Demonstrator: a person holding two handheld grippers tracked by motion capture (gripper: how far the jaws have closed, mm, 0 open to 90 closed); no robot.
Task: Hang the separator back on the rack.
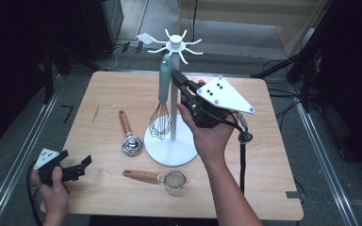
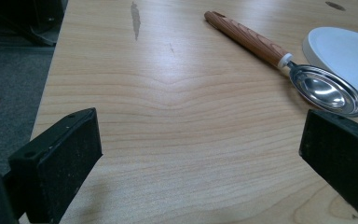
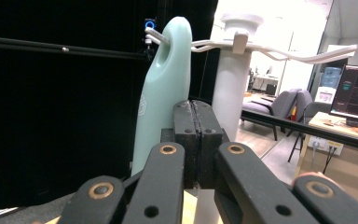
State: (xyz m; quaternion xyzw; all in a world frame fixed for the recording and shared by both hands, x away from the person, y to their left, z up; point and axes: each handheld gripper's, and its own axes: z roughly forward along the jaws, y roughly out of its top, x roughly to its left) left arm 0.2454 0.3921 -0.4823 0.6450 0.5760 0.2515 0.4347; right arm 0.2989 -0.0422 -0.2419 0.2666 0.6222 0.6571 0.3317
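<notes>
- High view: a white stand (image 1: 172,149) with hooked arms at its top is set on the wooden table (image 1: 264,155); a whisk (image 1: 162,101) with a pale green handle is hung from one hook, its wire head just above the round base.
- The right gripper (image 1: 178,77) is held level beside the whisk handle and close to the post, with its jaws clenched together and nothing clamped between them (the grey three-cornered plate is seen on top).
- Right gripper view: the two black jaws of the right gripper (image 3: 197,122) are pressed flat against each other; the whisk handle (image 3: 164,88) is seen just behind them, hooked through its hole.
- The left gripper (image 1: 81,165) is rested near the table's front left corner, jaws spread and nothing held.
- Left gripper view: a wooden-handled scoop (image 2: 284,60) is seen lying ahead on the table, next to the stand's base (image 2: 347,51).
- A small strainer (image 1: 162,178) is laid in front of the base.
</notes>
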